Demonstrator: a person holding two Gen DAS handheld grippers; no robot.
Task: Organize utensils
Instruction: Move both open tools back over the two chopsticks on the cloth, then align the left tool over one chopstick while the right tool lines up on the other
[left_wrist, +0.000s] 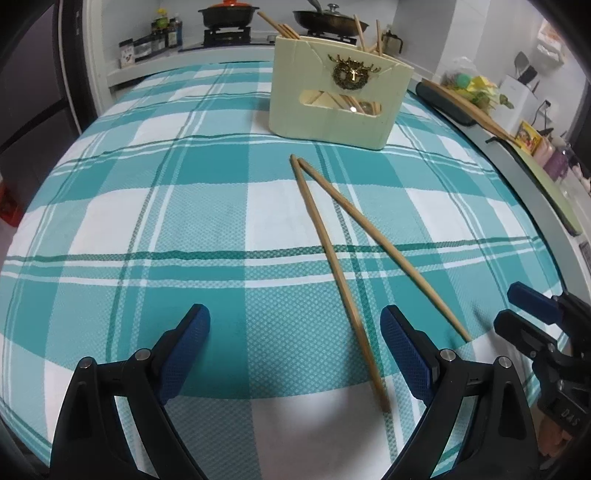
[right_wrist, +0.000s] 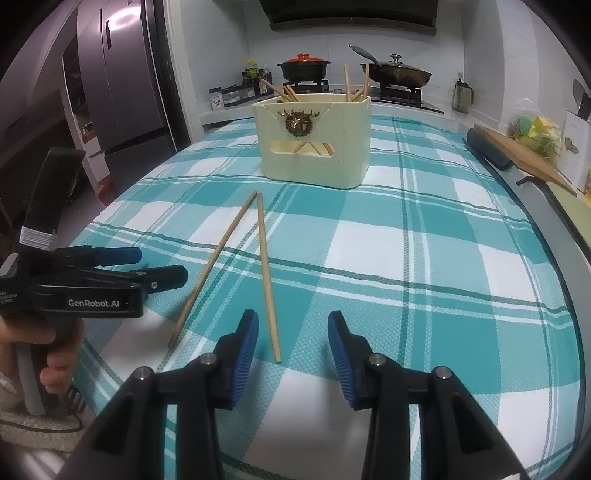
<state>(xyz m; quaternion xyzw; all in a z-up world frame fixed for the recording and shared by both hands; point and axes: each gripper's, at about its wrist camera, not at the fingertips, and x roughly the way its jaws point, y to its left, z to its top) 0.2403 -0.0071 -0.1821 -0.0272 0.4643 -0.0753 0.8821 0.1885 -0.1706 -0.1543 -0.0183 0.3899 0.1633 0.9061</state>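
Two long, pale wooden chopsticks (left_wrist: 340, 254) lay on the teal-and-white checked tablecloth (left_wrist: 147, 206) near the middle of the frame, their far tips almost touching and their near ends splayed apart in a narrow V. Behind them, toward the upper centre, stood the cream plastic utensil holder (left_wrist: 336, 99) with a gold ornament on its face, several chopsticks already leaning inside it.

The left gripper (left_wrist: 295, 354) hung wide open with nothing between its blue pads; the near end of one chopstick lay just inside its right-hand finger, blurred there, so whether it touched the pad could not be told. The right gripper (right_wrist: 291, 347) stood partly open and empty, the near end of the other chopstick lying just beside its left-hand finger.

The step in hand was probably picking up a chopstick. To do it well, a gripper should centre the stick between the pads, come low to the cloth without snagging it, close squarely across the shaft near its end, then carry it tip-down into the holder's open top.
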